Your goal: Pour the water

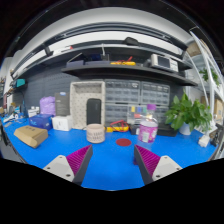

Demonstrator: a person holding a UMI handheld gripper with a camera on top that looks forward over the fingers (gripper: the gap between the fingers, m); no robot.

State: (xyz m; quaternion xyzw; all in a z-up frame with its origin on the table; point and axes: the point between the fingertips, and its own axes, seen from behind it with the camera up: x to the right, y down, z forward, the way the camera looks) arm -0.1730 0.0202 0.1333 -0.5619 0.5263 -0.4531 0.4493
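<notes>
My gripper (112, 163) is open and empty above a blue table (110, 160); its two fingers, with magenta pads (80, 160), stand wide apart. Well beyond the fingers a beige woven cup (96, 133) stands left of centre. A white and pink bottle-like container with a purple top (148, 128) stands right of centre. A small dark red disc (123, 142) lies flat on the table between them. Nothing is between the fingers.
A white box (62, 123), a purple container (47, 105), a blue box (39, 121) and a tan object (31, 136) stand at the left. A small yellow toy (119, 126) is at the back. A green plant (186, 112) is at the right. Shelves (125, 68) hang above.
</notes>
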